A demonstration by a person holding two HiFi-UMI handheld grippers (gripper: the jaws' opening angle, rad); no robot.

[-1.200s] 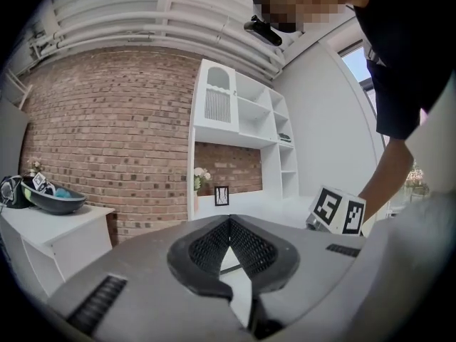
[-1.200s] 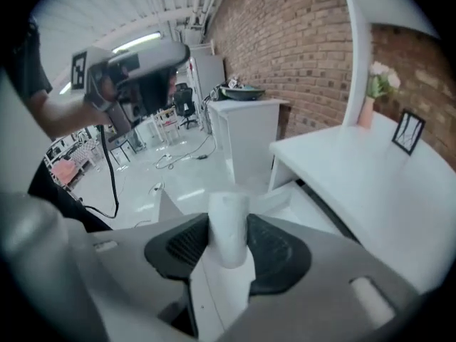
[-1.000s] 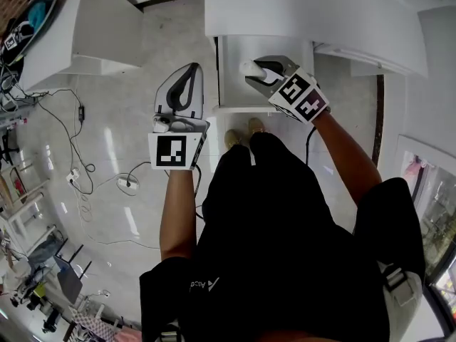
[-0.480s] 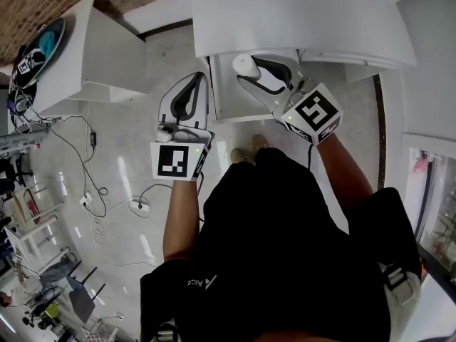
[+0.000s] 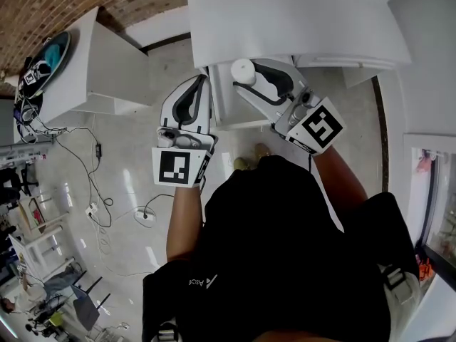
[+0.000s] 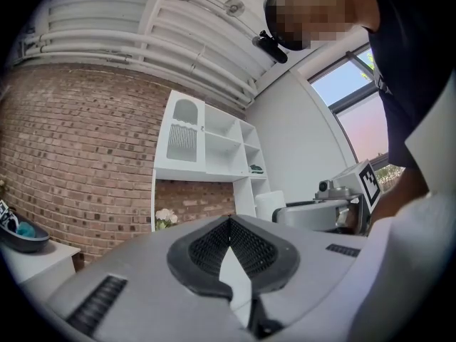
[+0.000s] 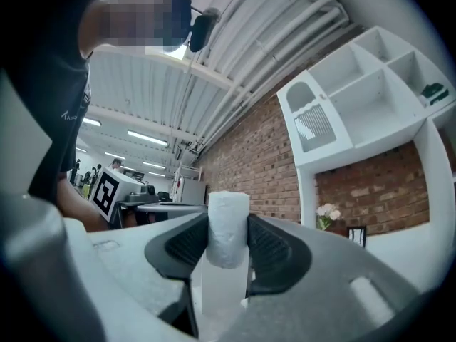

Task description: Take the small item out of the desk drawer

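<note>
The main part looks done. The right gripper (image 5: 251, 77) has its jaws closed on the small white roll (image 5: 243, 70), which stands upright between the pads, and its view shows only the room behind the roll. So I judge the roll is already lifted out, above the open drawer (image 5: 229, 111). The left gripper (image 5: 200, 84) holds nothing, with its jaws together. What remains is probably to put the roll down, perhaps on the worktop (image 5: 285, 20).

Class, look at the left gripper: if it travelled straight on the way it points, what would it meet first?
Nothing close. Ahead of the left gripper the way looks free up to the white shelf unit on the brick wall, though depth is unclear.
</note>
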